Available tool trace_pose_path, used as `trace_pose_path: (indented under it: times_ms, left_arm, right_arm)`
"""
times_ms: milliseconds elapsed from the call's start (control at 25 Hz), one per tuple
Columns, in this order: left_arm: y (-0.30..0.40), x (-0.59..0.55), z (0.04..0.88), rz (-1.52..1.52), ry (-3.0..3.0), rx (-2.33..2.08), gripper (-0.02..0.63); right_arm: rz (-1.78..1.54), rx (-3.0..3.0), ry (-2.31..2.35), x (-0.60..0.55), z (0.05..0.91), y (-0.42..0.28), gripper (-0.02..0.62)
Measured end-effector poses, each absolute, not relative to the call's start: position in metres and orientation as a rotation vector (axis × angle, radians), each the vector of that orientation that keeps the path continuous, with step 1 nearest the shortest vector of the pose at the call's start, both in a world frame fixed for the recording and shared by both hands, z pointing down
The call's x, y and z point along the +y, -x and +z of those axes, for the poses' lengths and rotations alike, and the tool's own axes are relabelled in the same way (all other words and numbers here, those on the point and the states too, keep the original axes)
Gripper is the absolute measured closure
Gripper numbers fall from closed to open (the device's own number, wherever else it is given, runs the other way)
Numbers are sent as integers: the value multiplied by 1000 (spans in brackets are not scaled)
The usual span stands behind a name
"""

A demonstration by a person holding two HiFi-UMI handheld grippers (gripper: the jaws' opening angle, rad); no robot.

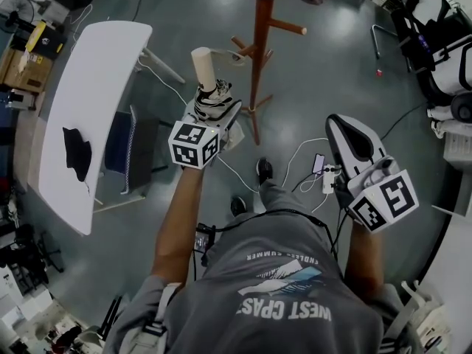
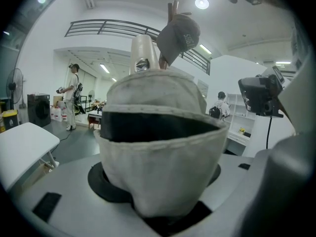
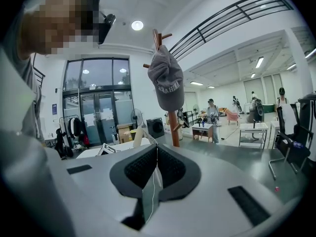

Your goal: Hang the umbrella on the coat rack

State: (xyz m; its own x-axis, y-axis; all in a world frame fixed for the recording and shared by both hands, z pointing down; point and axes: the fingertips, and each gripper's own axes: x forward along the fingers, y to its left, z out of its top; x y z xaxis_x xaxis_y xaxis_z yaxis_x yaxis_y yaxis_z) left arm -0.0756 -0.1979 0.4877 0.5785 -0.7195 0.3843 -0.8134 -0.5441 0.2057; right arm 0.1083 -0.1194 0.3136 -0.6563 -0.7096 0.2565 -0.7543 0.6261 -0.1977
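A folded umbrella (image 1: 214,99) of pale fabric with dark bands stands between the jaws of my left gripper (image 1: 214,103), which is shut on it. Its cream handle (image 1: 203,66) points up toward the coat rack. In the left gripper view the umbrella (image 2: 158,152) fills the gap between the jaws, with the handle (image 2: 143,51) above it. The wooden coat rack (image 1: 259,43) stands just beyond, a grey cap (image 3: 165,78) hanging on its top. My right gripper (image 1: 341,125) is lower right, shut, its pads (image 3: 170,168) pressed together with nothing between them.
A long white table (image 1: 88,87) with a black item (image 1: 76,153) stands to the left, a blue chair (image 1: 129,150) beside it. Cables and a phone (image 1: 318,163) lie on the floor near the rack's base. Other people stand far off across the room.
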Motion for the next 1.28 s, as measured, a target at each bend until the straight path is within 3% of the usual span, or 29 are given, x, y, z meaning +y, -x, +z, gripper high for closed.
trace_pose_path:
  times_ms: [1280]
  left_arm:
    - [60, -207, 603, 516, -2270, -1119, 301]
  right_arm:
    - [485, -2648, -1201, -139, 333, -111, 568]
